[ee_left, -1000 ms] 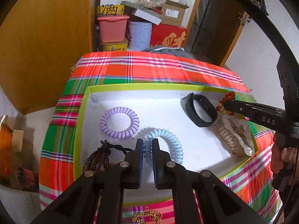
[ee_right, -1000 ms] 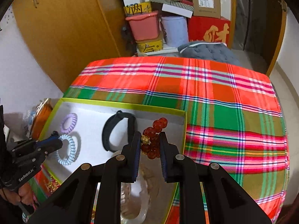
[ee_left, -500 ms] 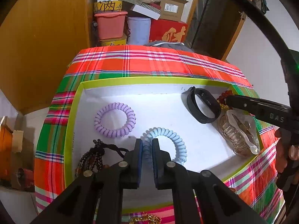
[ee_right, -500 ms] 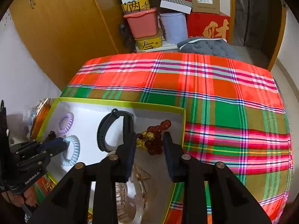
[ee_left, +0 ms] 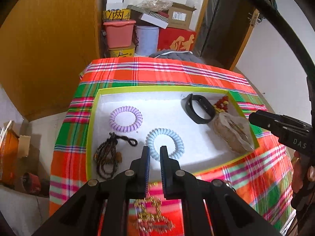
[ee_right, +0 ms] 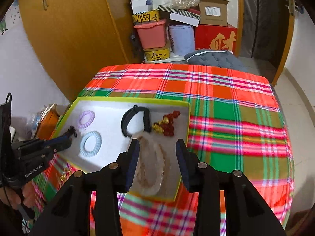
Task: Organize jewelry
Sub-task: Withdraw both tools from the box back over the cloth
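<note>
Inside tray [ee_right: 185, 116]: red bracelet [ee_right: 167, 124], wristband [ee_right: 135, 121].
</note>
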{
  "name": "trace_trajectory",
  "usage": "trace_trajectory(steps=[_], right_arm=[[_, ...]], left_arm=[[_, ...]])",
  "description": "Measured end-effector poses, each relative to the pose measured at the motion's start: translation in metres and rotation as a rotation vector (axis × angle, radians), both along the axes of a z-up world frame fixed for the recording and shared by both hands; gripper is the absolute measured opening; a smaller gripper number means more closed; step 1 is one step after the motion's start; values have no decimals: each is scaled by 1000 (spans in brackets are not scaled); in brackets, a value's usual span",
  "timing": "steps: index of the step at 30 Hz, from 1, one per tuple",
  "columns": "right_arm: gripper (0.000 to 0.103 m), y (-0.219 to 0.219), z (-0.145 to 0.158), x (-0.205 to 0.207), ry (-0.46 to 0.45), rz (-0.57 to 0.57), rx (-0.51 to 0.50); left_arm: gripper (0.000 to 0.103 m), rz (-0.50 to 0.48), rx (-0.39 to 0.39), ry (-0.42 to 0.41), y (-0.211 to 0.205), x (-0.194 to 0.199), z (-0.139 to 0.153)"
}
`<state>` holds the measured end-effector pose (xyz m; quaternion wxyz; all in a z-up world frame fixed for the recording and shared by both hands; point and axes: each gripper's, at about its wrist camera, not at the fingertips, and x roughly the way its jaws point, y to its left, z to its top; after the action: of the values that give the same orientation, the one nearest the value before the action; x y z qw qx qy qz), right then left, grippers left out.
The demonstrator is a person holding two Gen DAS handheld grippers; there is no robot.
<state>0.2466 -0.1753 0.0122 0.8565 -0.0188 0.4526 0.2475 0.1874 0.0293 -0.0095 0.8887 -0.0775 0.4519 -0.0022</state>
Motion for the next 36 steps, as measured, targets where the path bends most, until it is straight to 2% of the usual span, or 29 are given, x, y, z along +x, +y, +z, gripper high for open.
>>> trace_trajectory(steps=[9,20,22,29,36], right_arm=[[39,-12,16,-49,-31,3,11],[42,-27,23,-101,-56,35,52],[45,-27,22,-108,-49,44,56],[45,-25,16,-121,-4,58,72],[45,-22,13,-125,-3,66,70]], left_arm=[[9,7,17,-39,-9,-46,22],[9,45,27,-42,0,-104,28],[9,53,23,-41,4,-112,28],[9,91,9,-31,19,-132,25],[10,121,-18,-25,34,-139,21]])
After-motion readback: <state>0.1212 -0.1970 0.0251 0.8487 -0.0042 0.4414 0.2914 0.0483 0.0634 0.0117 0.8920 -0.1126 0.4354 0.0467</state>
